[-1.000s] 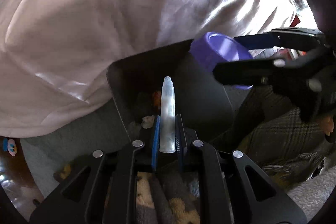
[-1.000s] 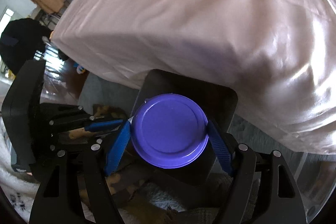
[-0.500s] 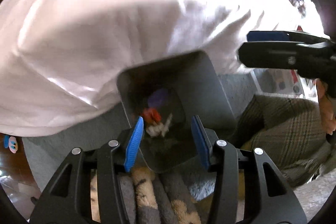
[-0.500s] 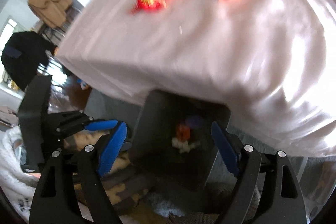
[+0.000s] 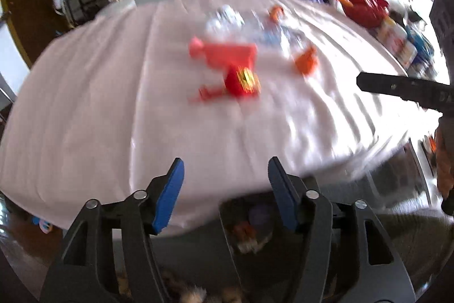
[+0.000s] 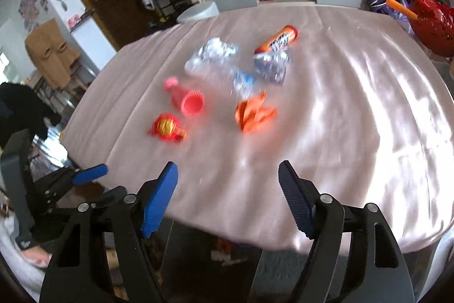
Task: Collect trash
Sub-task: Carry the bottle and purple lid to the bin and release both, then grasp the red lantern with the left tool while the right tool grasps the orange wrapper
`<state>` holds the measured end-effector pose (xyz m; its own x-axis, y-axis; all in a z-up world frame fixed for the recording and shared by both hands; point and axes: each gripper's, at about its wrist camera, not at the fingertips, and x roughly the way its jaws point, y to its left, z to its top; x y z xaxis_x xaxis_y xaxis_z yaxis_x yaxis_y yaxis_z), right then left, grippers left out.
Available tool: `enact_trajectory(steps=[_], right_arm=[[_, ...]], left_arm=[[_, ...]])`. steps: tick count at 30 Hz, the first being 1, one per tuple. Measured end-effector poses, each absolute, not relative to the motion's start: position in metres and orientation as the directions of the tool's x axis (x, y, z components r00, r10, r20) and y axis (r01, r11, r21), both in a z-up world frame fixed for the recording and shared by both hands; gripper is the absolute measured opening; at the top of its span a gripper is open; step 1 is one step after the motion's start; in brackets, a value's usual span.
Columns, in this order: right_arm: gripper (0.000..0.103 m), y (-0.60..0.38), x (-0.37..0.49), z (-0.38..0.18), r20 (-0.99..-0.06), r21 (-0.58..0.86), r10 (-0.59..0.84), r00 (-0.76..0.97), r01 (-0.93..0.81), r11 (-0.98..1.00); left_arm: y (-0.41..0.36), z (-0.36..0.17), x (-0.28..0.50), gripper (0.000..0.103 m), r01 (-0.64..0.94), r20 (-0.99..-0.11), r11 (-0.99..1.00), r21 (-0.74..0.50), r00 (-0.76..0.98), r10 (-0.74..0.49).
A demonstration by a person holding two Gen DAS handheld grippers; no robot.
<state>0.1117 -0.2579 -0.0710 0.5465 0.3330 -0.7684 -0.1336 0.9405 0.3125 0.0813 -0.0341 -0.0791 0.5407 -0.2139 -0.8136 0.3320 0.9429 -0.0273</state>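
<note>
on tablecloth [image 6: 326,132]: red wrappers [image 6: 167,128], crushed bottles [image 6: 212,58], orange can [image 6: 279,39].

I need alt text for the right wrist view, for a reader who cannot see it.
The right gripper, empty and with its jaws closing, hangs over the near edge of a cloth-covered table. Scattered trash lies ahead: a red cup, an orange wrapper and a crushed bottle. A dark bin stands below.

bin [image 5: 227,220] half hidden, contents blurred
</note>
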Motion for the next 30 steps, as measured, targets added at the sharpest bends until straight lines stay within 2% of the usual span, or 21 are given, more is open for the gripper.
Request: enact_trajectory(steps=[2, 6, 9, 12, 18, 24, 25, 26, 27, 30], right_arm=[[0.074, -0.257, 0.127, -0.069, -0.765, 0.298, 0.312, 0.563, -0.120, 0.947], [0.070, -0.254, 0.149, -0.070, -0.768, 0.294, 0.297, 0.568, -0.100, 0.950], [0.063, -0.256, 0.165, -0.077, -0.778, 0.305, 0.294, 0.555, -0.075, 0.950], [0.051, -0.256, 0.176, -0.088, -0.792, 0.321, 0.303, 0.530, -0.060, 0.945], [0.050, -0.253, 0.179, -0.096, -0.805, 0.320, 0.300, 0.511, -0.052, 0.946], [0.049, -0.255, 0.185, -0.105, -0.821, 0.303, 0.281, 0.498, -0.039, 0.952], [0.046, -0.256, 0.186, -0.107, -0.823, 0.297, 0.275, 0.496, -0.036, 0.954], [0.040, -0.257, 0.186, -0.108, -0.826, 0.292, 0.271, 0.495, -0.035, 0.956], [0.038, -0.258, 0.186, -0.109, -0.827, 0.288, 0.268, 0.494, -0.036, 0.957], [0.029, -0.261, 0.183, -0.111, -0.829, 0.276, 0.261, 0.495, -0.044, 0.960]], left_arm=[[-0.034, -0.077, 0.091, 0.065, 0.316, -0.800, 0.948, -0.026, 0.562, -0.209], [-0.037, -0.073, 0.112, 0.065, 0.284, -0.787, 0.958, -0.030, 0.585, -0.198], [-0.043, -0.075, 0.128, 0.065, 0.270, -0.784, 0.962, -0.032, 0.590, -0.191], [-0.048, -0.080, 0.139, 0.065, 0.273, -0.787, 0.962, -0.033, 0.585, -0.193], [-0.063, -0.089, 0.153, 0.065, 0.296, -0.798, 0.955, -0.014, 0.572, -0.189], [-0.066, -0.107, 0.173, 0.065, 0.280, -0.830, 0.958, -0.058, 0.519, -0.202], [-0.065, -0.110, 0.176, 0.065, 0.278, -0.835, 0.958, -0.068, 0.509, -0.207], [-0.065, -0.113, 0.178, 0.064, 0.277, -0.839, 0.958, -0.076, 0.501, -0.212], [-0.065, -0.115, 0.181, 0.064, 0.277, -0.840, 0.957, -0.083, 0.497, -0.217], [-0.064, -0.114, 0.184, 0.053, 0.296, -0.832, 0.951, -0.089, 0.502, -0.235]])
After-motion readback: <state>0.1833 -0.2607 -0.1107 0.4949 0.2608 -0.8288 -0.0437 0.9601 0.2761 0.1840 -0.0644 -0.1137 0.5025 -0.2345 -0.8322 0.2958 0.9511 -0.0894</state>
